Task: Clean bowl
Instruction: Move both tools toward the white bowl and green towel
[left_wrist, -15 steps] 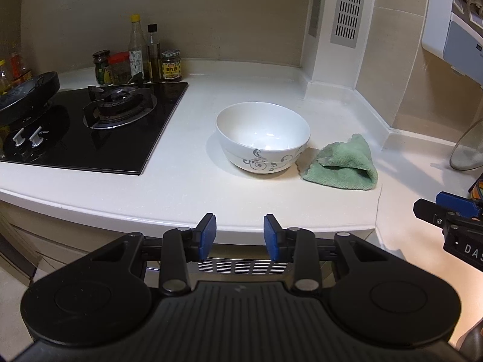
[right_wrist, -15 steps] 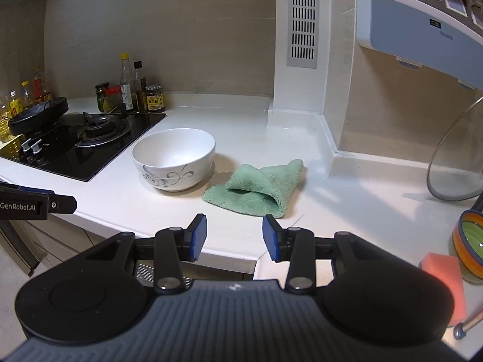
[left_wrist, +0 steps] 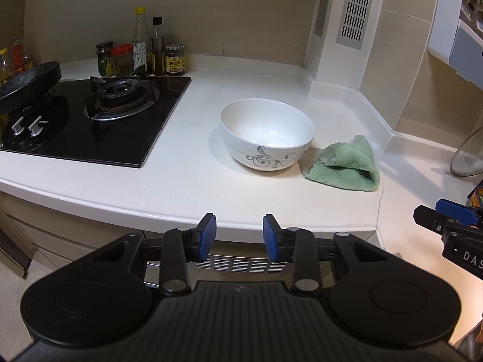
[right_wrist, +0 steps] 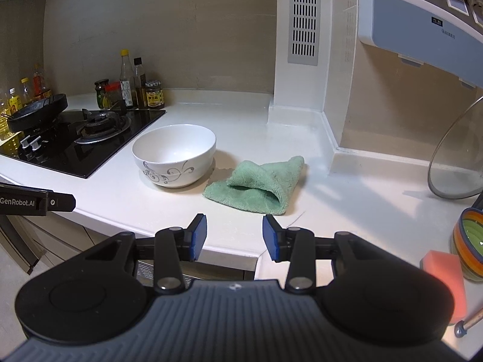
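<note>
Here, the left gripper [left_wrist: 240, 235], lettered "GenRobot.AI", and the right gripper [right_wrist: 235, 236] are hovering wide open and empty, angling down toward the bowl [left_wrist: 267, 134] and the green cloth [right_wrist: 256, 185].

Beige tiled walls [right_wrist: 187, 45] rise behind a white table [left_wrist: 187, 187]; a black glass hob [left_wrist: 99, 132] is set into its left part; a white column carries a grey vent grille [right_wrist: 302, 18]; a pale blue-fronted appliance [right_wrist: 422, 33], perhaps a water heater, hangs at the right.
</note>
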`<action>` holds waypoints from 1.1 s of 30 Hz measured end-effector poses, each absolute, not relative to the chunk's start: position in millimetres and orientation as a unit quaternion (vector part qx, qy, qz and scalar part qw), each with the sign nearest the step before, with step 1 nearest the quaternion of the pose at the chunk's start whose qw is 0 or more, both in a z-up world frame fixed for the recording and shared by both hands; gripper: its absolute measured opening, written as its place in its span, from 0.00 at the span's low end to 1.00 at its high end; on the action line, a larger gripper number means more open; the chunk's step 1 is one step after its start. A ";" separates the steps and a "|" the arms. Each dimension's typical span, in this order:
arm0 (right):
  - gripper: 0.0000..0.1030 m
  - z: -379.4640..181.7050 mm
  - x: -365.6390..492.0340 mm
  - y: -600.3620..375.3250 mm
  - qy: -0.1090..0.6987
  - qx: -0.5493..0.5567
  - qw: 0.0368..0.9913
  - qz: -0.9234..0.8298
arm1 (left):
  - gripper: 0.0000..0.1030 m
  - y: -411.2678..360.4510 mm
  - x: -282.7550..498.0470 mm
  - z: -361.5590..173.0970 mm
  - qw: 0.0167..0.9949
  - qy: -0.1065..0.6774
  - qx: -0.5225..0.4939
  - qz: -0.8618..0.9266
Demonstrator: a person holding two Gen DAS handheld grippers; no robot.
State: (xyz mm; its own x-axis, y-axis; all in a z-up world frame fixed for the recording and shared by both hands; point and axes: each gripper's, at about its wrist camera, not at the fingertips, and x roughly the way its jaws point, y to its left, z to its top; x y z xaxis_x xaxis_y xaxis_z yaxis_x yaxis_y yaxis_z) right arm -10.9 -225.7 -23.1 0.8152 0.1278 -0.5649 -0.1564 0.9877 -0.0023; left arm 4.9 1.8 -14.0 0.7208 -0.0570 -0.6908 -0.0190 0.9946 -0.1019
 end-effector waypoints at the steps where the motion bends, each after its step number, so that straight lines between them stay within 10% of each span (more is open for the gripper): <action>1: 0.35 -23.8 -10.0 -225.4 0.296 -0.025 0.952 0.075 | 0.38 1.6 5.6 -15.7 0.926 0.375 -0.051 -0.009; 33: 0.35 -37.1 24.6 -196.1 0.346 -0.066 0.935 0.034 | 0.38 25.3 57.8 -48.9 0.911 0.402 -0.080 -0.049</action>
